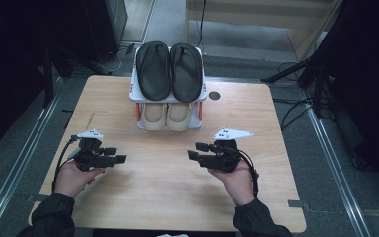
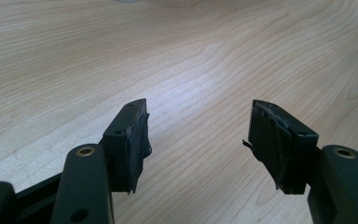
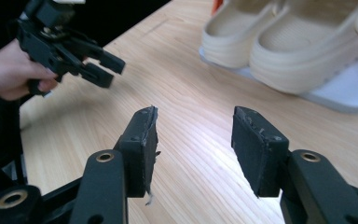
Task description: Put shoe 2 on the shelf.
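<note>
Wood-grain surface spreads under both your hands, bare in front of you, with a white two-tier rack standing at its far middle. Black sandals lie side by side on the top tier, toes toward you, and cream shoes sit on the lower tier beneath them, likely stored in pairs so each can be pulled out from the front. Your right gripper hovers low over the wood, jaws wide with nothing between them, pointing across toward your left hand. Through the right gripper view the cream shoes lie ahead and off to the right of the jaws, near but apart. Your left gripper rests well to the left of the rack, jaws wide and empty over bare wood, probably waiting its turn.
</note>
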